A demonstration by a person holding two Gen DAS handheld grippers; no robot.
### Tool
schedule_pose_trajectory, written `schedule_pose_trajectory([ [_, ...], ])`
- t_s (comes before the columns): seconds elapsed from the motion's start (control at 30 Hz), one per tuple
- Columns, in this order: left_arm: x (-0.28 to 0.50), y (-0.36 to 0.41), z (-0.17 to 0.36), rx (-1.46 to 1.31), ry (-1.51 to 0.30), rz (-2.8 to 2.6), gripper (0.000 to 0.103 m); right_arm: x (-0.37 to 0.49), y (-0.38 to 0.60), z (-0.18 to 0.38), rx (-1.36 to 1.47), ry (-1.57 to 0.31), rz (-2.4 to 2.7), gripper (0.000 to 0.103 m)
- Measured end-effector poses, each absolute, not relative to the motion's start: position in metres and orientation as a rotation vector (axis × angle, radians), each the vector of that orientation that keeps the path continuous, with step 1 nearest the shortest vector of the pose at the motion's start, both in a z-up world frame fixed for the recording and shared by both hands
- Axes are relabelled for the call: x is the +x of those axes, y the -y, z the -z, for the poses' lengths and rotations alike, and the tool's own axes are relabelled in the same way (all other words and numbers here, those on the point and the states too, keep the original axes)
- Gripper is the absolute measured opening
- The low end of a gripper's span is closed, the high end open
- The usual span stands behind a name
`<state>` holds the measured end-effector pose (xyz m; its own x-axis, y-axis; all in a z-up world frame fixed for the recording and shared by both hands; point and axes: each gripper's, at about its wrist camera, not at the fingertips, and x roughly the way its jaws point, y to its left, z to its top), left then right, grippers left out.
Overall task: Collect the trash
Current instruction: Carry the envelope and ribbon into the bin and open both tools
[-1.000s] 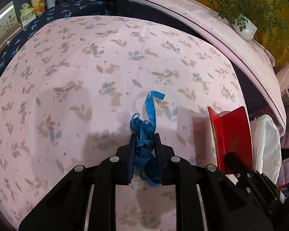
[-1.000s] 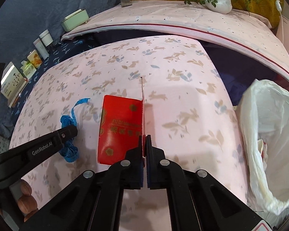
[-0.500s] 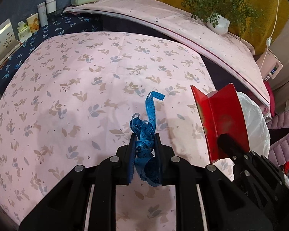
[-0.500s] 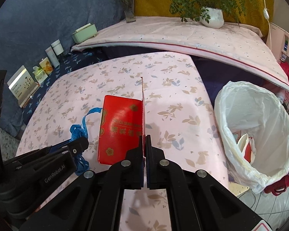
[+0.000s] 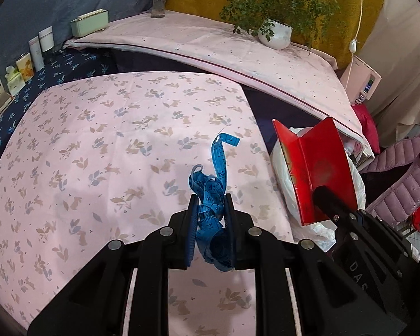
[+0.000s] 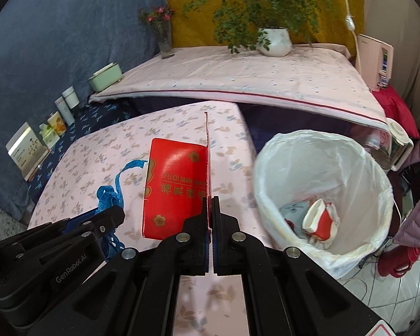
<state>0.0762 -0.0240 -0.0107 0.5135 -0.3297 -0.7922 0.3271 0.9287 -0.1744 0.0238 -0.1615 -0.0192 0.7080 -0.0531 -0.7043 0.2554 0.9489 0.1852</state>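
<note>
My left gripper [image 5: 210, 204] is shut on a bunched blue tape measure [image 5: 214, 184] and holds it above the pink leaf-print table [image 5: 98, 154]. My right gripper [image 6: 209, 204] is shut on the flap of a red carton [image 6: 173, 193] with gold lettering, held in the air. The carton also shows in the left wrist view [image 5: 316, 168], over the bin. A bin with a white bag [image 6: 322, 151] stands right of the table and holds some trash [image 6: 319, 218]. The left gripper and tape measure [image 6: 109, 196] show at lower left in the right wrist view.
A pink-covered shelf [image 6: 266, 78] behind the table carries a potted plant [image 6: 274, 39], a flower vase [image 6: 163, 39] and a green box [image 6: 105, 75]. Small containers [image 5: 33, 53] line the left edge. A purple jacket [image 5: 400, 173] hangs at the right.
Both grippers have risen and moved right with their loads. The bin has come into fuller view, and the red carton is now closer to it.
</note>
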Motion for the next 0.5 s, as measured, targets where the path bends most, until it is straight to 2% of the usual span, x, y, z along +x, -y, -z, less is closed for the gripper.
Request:
schedule_pose_trajectory([
  [0.5,0.071,0.129,-0.005,0.061,-0.922,0.628,0.017,0.003,0.258,0.018,0.364,-0.717,0.352,0.001],
])
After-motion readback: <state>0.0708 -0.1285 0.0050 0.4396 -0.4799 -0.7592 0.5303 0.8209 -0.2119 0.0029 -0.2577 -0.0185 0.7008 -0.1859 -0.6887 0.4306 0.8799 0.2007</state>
